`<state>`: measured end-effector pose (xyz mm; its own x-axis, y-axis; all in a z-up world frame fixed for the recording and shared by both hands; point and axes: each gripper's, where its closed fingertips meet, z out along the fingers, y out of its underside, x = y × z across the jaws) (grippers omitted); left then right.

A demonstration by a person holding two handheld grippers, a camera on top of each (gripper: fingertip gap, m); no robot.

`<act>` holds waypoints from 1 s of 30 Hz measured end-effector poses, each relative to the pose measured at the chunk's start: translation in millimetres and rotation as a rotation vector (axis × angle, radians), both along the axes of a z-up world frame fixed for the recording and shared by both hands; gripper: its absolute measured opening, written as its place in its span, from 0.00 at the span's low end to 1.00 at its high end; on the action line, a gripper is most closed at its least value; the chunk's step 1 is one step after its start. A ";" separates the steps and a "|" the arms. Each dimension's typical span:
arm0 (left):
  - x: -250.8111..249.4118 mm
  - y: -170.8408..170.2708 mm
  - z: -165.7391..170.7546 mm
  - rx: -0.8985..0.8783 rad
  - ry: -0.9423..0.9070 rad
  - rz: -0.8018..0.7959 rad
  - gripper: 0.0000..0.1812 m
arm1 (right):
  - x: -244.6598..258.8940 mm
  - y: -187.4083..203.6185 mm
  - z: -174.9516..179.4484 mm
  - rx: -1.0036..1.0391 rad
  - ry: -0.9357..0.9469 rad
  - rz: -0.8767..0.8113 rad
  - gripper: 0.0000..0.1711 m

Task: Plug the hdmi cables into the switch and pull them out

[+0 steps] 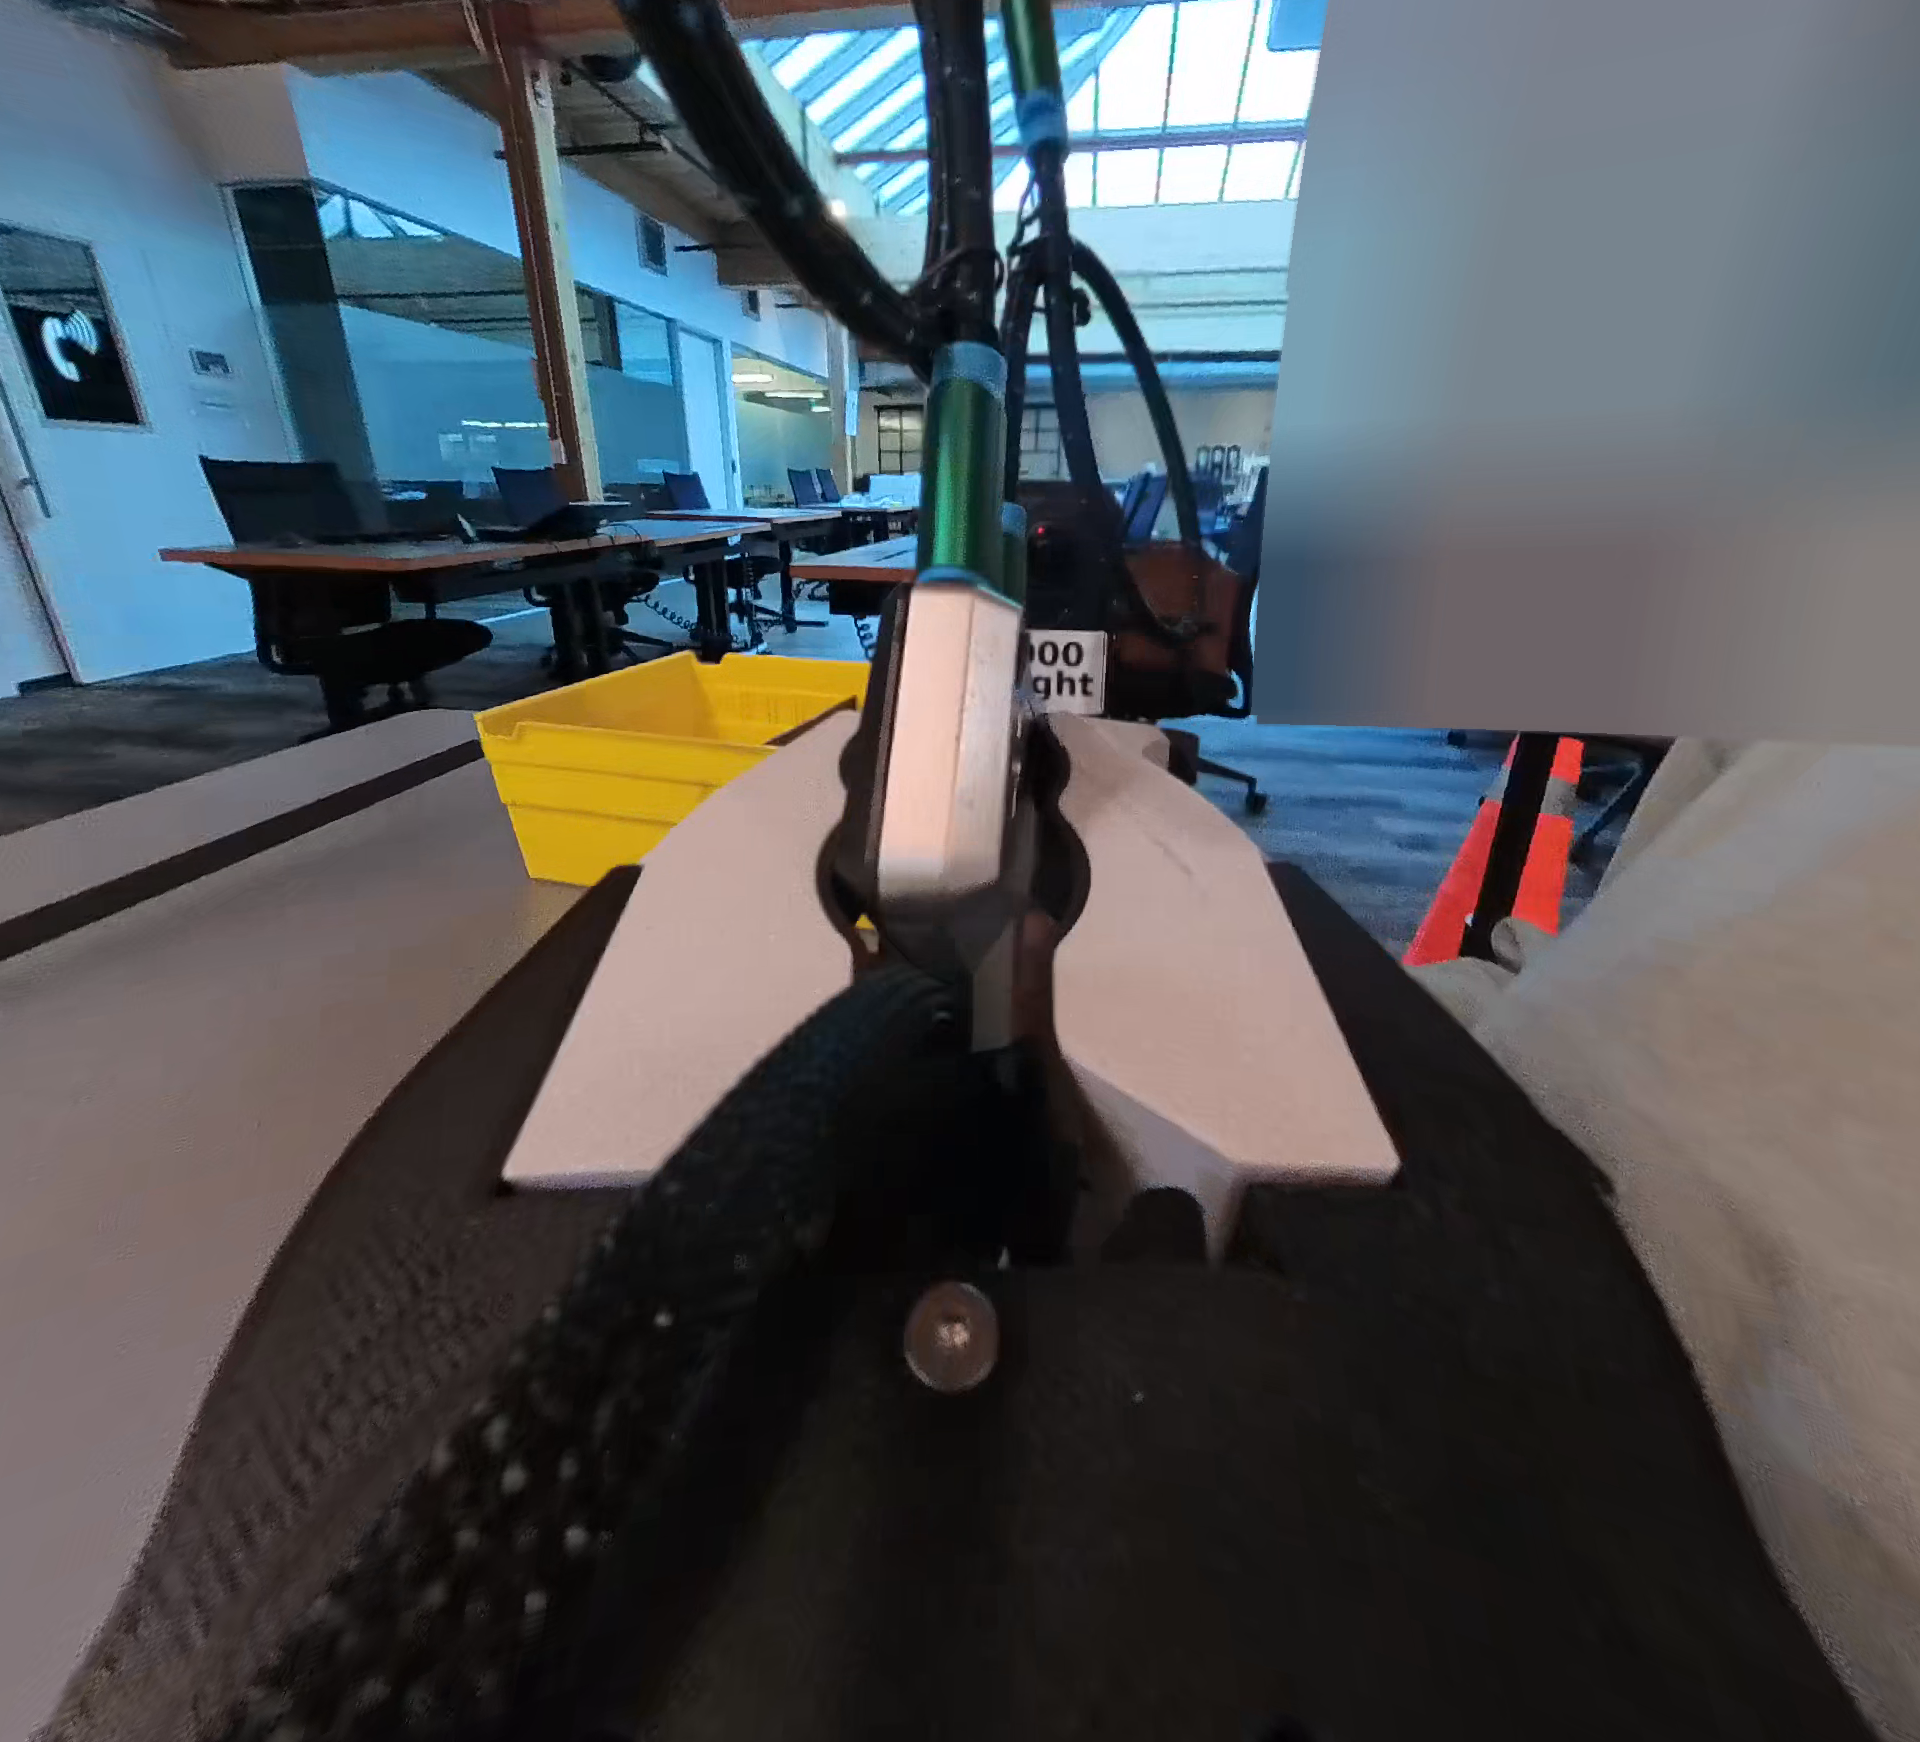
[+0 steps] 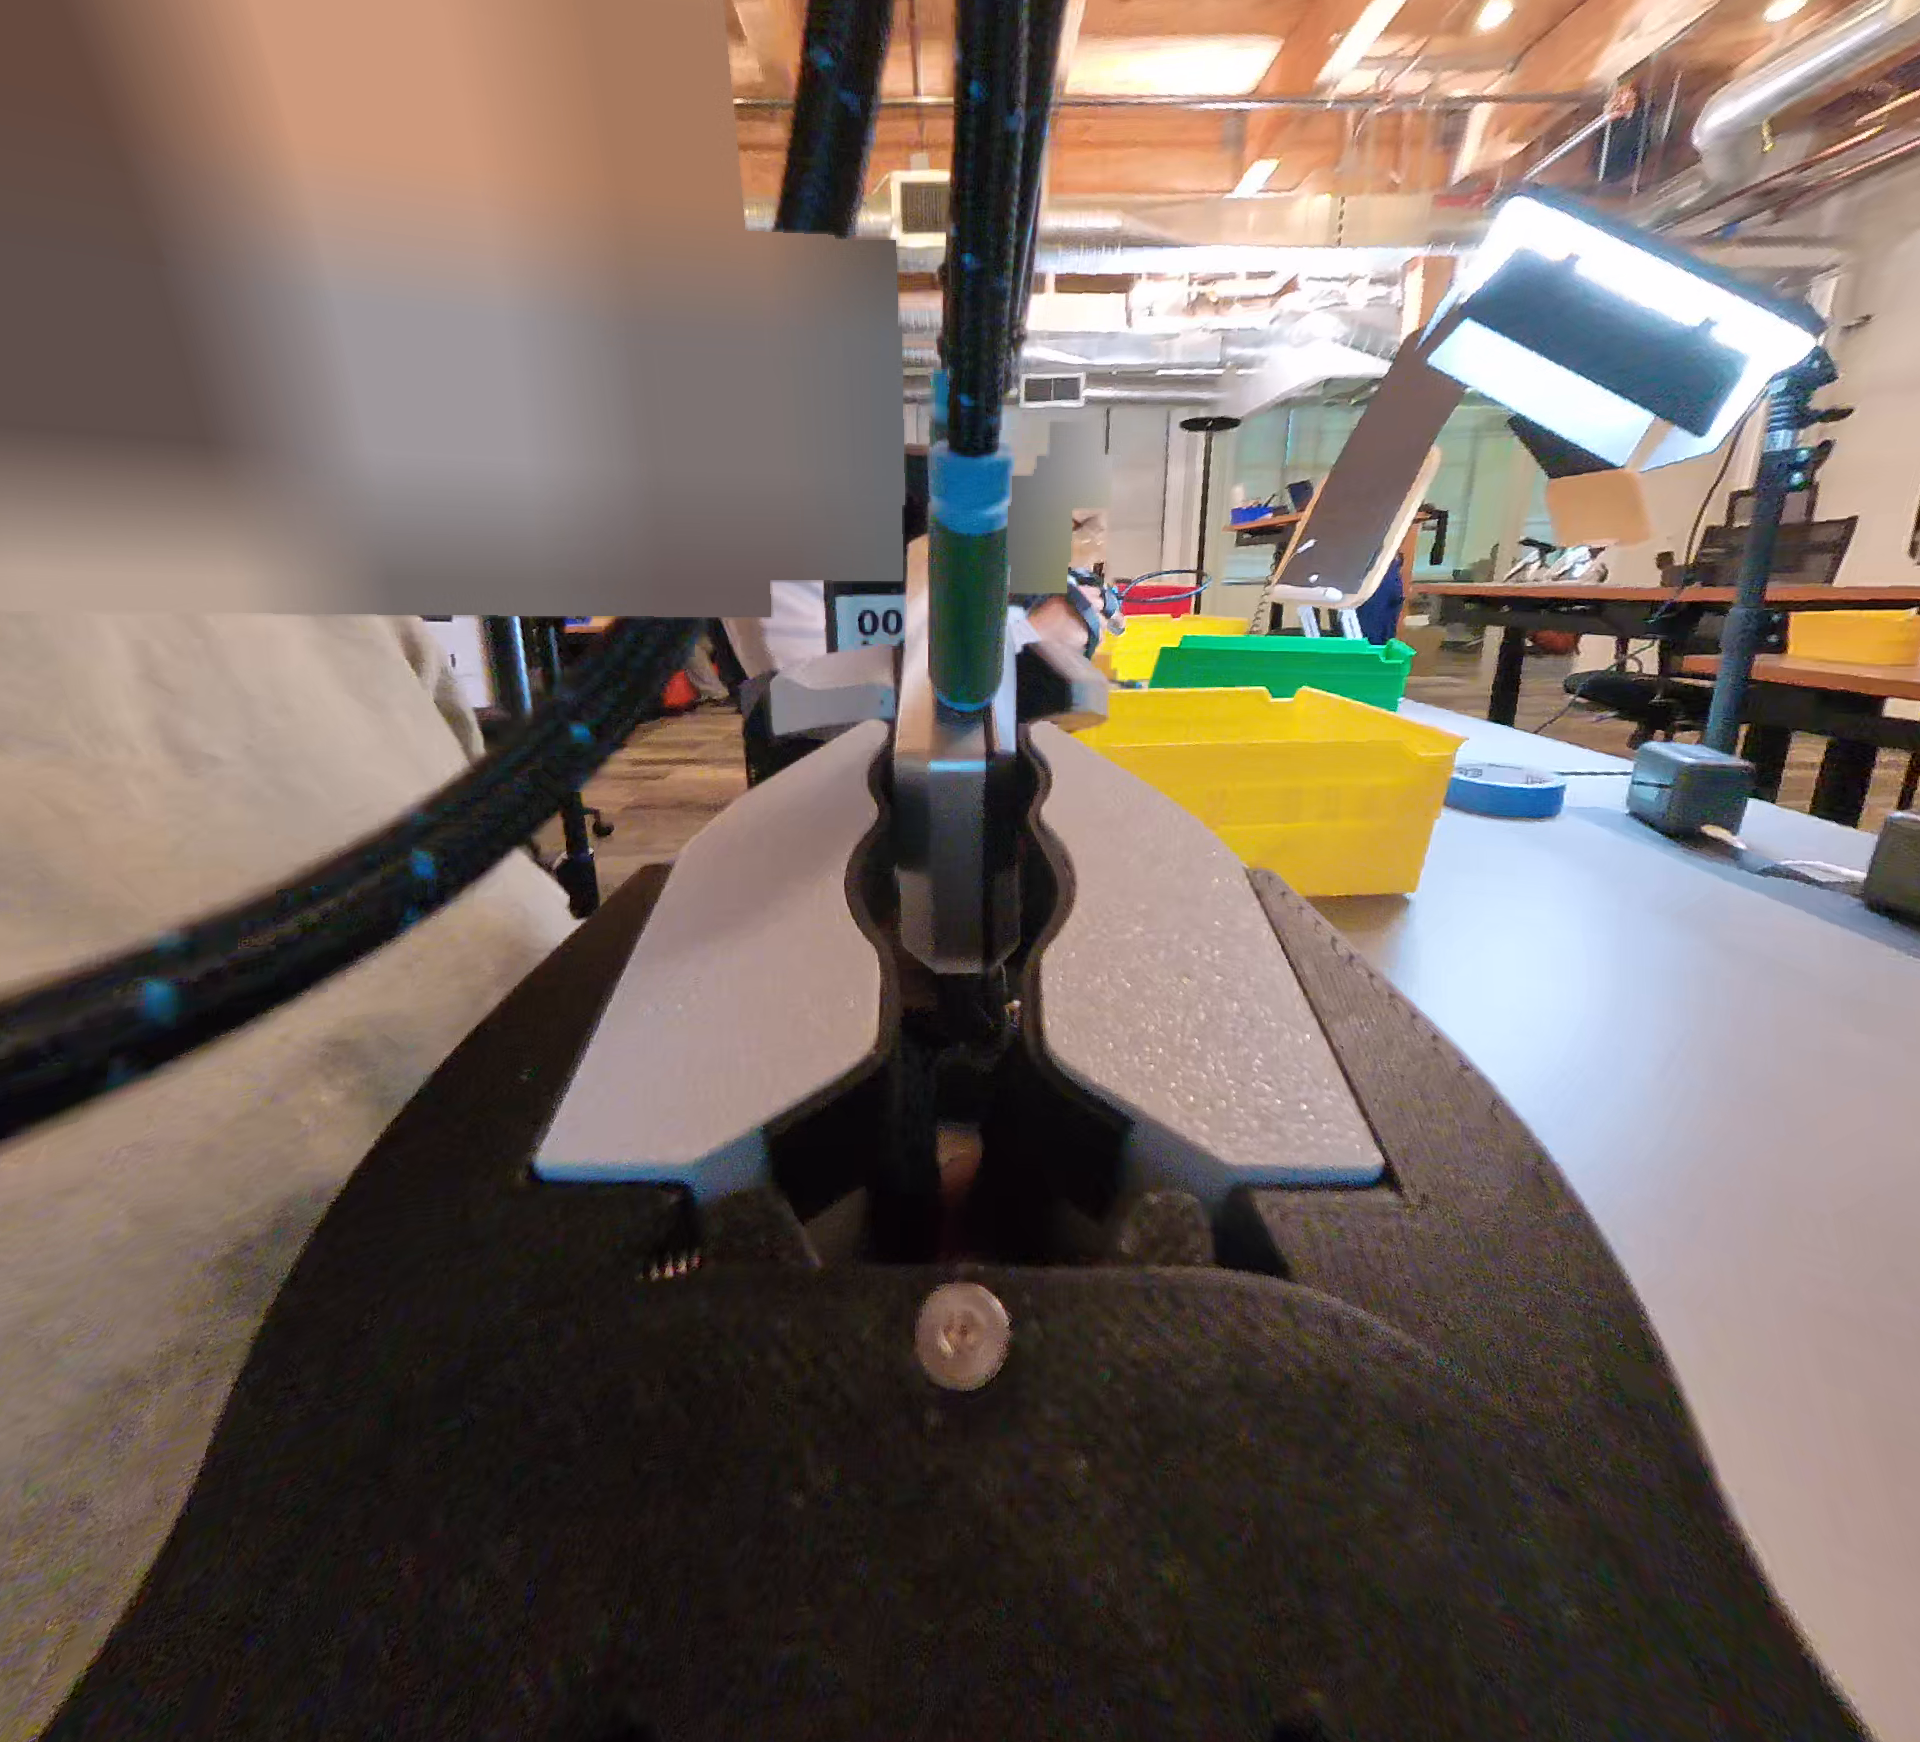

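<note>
My left gripper [image 1: 956, 757] is shut on a silver hdmi switch [image 1: 930, 778], held upright above the table. A green hdmi plug [image 1: 961, 466] sits in the switch's top and its black braided cable runs upward. A second green plug [image 1: 1031, 51] hangs loose higher up. Another braided cable [image 1: 727, 1225] leaves the switch's near end. My right gripper [image 2: 956, 757] is shut on the same switch [image 2: 940, 851] from the opposite side, under a green plug [image 2: 966, 612] with blue tape. Each gripper shows just beyond the switch in the other's view.
A yellow bin [image 1: 623, 757] stands on the grey table [image 1: 208, 1017]. The right wrist view shows the yellow bin [image 2: 1278, 778], a green bin [image 2: 1278, 658], a blue tape roll [image 2: 1507, 788], small grey devices [image 2: 1688, 788] and a light panel [image 2: 1610, 342]. An orange cone [image 1: 1496, 861] stands on the floor. Less than 4 cm separates the two grippers' tips.
</note>
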<state>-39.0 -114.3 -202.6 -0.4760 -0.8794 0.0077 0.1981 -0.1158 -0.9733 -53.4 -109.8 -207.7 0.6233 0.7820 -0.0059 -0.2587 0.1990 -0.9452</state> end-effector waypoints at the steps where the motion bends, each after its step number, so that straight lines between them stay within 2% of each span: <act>1: -0.3 -0.5 -1.1 0.006 0.015 -0.005 0.14 | 0.4 0.4 -1.1 -0.008 -0.009 -0.001 0.12; 4: 0.8 4.0 -2.8 -0.029 0.034 -0.003 0.13 | 11.8 1.3 1.7 -0.004 0.025 -0.042 0.13; 7: 2.9 5.3 -6.1 -0.062 0.060 -0.014 0.12 | 37.3 -11.9 27.7 0.073 0.247 -0.027 0.11; 9: 6.9 6.3 -7.7 -0.041 0.054 0.026 0.13 | 43.3 -5.9 25.3 0.040 0.253 -0.075 0.14; 11: 12.8 9.9 -8.4 0.017 0.033 0.127 0.13 | 45.3 5.5 20.0 0.013 0.220 -0.182 0.16; 15: 19.2 27.7 -1.4 0.179 -0.078 0.453 0.13 | 64.5 14.6 27.4 0.036 0.364 -0.391 0.16; 17: 17.9 31.5 1.3 0.232 -0.128 0.546 0.13 | 66.4 16.6 27.2 0.048 0.416 -0.451 0.14; 22: 23.4 29.0 -8.6 0.363 -0.118 0.599 0.13 | 50.4 25.2 23.7 0.058 0.303 -0.532 0.19; 23: 24.5 28.5 -10.6 0.400 -0.121 0.614 0.13 | 53.6 26.0 22.4 0.047 0.282 -0.575 0.18; 24: 25.0 27.1 -11.8 0.434 -0.127 0.622 0.13 | 58.0 26.2 19.9 0.042 0.251 -0.618 0.12; 30: 29.1 31.5 -19.0 0.500 -0.099 0.653 0.14 | 58.9 27.6 12.9 -0.012 0.237 -0.578 0.12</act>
<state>-10.0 -82.8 -221.6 0.1537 -0.8676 -0.4729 0.1627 0.4943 -0.8539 5.4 -82.2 -194.8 0.9261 0.3181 -0.2028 -0.3156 0.3588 -0.8784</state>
